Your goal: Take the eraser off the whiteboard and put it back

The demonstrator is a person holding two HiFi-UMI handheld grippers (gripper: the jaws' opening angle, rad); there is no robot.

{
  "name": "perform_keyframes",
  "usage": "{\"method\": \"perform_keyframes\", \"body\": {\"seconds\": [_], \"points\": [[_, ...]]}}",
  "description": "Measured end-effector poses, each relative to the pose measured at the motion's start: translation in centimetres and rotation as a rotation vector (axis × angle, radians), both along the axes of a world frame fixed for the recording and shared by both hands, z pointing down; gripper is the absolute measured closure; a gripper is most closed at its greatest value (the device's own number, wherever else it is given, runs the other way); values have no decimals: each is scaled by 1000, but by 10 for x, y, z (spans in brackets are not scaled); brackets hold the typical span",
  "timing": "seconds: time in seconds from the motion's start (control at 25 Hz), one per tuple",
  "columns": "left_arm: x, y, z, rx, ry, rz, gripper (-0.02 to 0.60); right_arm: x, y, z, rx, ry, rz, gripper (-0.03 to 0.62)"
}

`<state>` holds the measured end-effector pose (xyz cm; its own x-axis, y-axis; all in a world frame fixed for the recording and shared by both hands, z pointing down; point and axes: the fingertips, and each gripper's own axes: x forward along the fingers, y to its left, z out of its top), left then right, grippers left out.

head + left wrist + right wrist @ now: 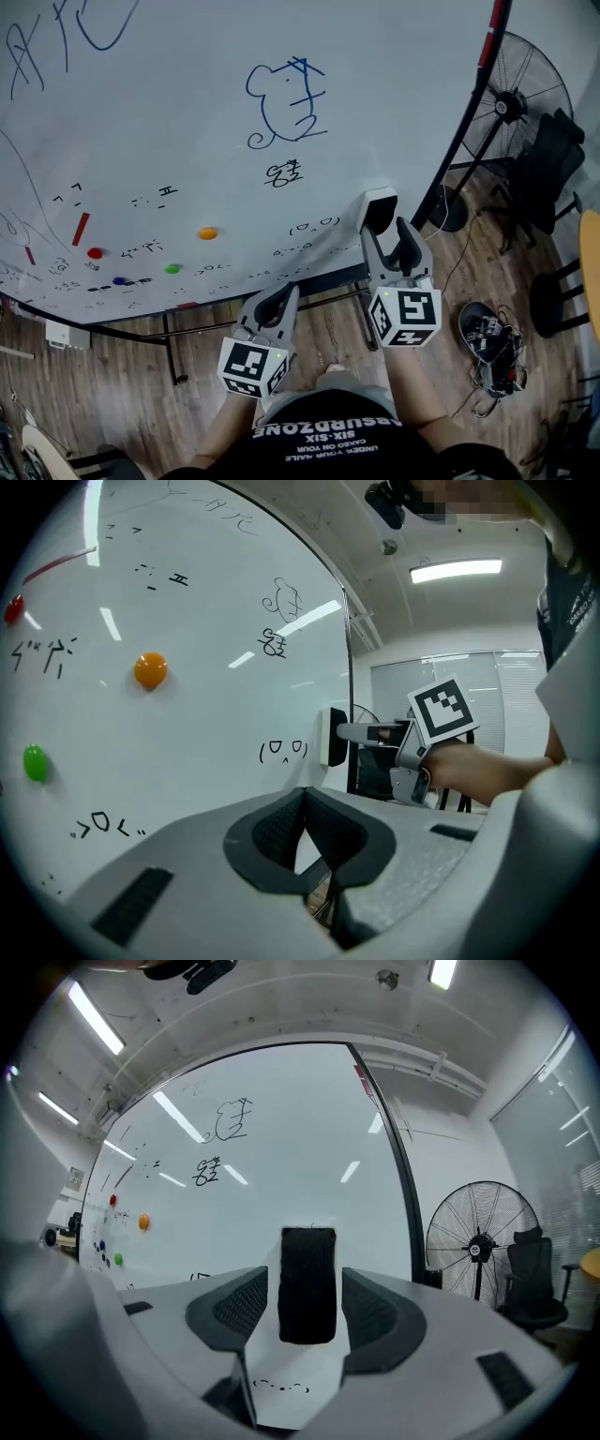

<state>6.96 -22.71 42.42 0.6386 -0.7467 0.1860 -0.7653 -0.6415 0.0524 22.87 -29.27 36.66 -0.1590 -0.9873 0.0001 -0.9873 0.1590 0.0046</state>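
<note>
The eraser [307, 1297] sits against the whiteboard [187, 122] near its lower right edge, dark face toward the right gripper view. My right gripper [306, 1279] points level at the board and is open. Its jaws stand on either side of the eraser with a thin strip of board showing on each side. The head view shows the eraser [378, 208] just past the tips of the right gripper [387, 228]. From the left gripper view, the eraser [330, 738] lies flat on the board at that gripper's tips. My left gripper [302, 803] is shut and empty, lower left of the right one.
Orange [207, 232], green [172, 268] and red [95, 253] magnets dot the board's lower left. A standing fan [516, 98] and a black office chair [548, 164] stand to the right. A tangle of gear [492, 347] lies on the wooden floor. The board's frame [234, 323] runs below.
</note>
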Motion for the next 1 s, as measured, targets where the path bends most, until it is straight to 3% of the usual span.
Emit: {"method": "perform_keyframes", "body": {"seconds": [0.72, 1.0], "points": [[2, 30, -9, 3, 7, 121, 574, -16, 62, 6, -30, -23, 29, 370], [-1, 44, -13, 10, 2, 152, 574, -25, 87, 10, -35, -51, 36, 430]]}}
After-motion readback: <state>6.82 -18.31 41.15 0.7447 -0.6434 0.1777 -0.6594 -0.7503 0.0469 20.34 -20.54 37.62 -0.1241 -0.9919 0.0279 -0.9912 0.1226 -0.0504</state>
